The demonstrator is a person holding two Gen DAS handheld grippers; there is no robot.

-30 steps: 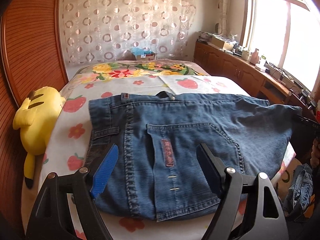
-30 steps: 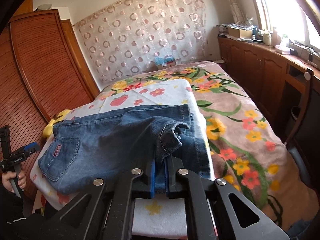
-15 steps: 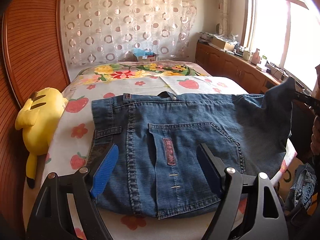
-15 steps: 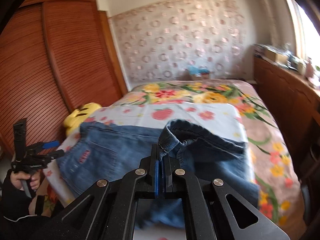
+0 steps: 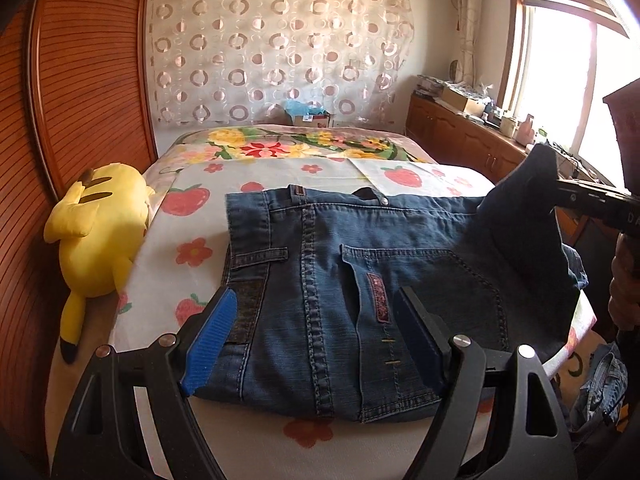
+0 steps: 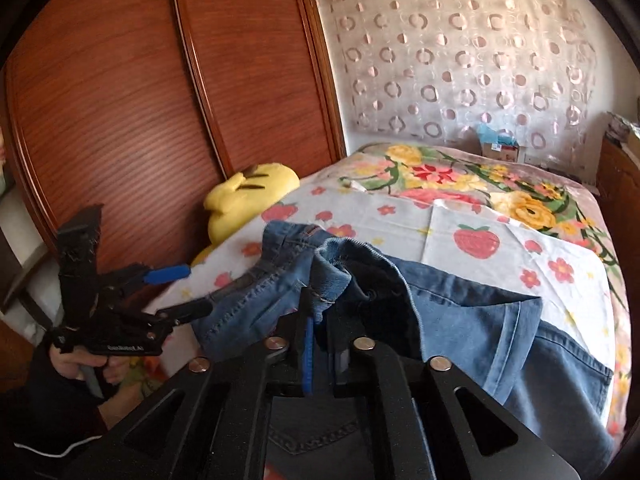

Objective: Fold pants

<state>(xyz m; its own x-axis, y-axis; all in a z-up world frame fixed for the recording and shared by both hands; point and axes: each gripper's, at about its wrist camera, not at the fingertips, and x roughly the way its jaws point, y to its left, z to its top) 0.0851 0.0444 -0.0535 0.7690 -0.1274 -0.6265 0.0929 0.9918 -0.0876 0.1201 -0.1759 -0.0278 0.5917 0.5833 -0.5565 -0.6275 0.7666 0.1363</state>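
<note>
Right gripper (image 6: 320, 332), lower centre of the right wrist view: fingers pressed together on a thick bunch of the jeans (image 5: 360, 300), pinching the hem end of the legs, which is lifted clear of the bed (image 5: 192, 216). In the left wrist view the same raised bunch shows at the right edge, mid-height, hanging from the tool.

Left gripper (image 5: 316, 340), bottom centre of its own view: fingers spread wide, holding nothing, hovering over the near edge of the jeans at the waist and back-pocket area. Blue ribbed pad on the left finger; the right finger reads dark.

Jeans: waist and seat lie flat on the strawberry-print sheet (image 5: 400, 172) in the middle of the frame; leg end is airborne at right.

Risks (judgement):
- Pinch holds several layers of stiff hem. A layer could slide out mid-carry and drop unevenly.
- Flat part is unpinned. Heavy denim dragging on smooth cotton could pull the waist out of square, or bunch the sheet.
- Near edge sits close to the bed's edge; a tug toward the bottom of the frame could slide it off.

Materials: mid-blue washed denim, coarse twill, raised double seams, stitched pocket, small red label. Yellow plush toy (image 5: 100, 236) at left, soft and rounded, apart from the jeans. Ribbed wooden wardrobe doors (image 6: 120, 100), upper left.
</note>
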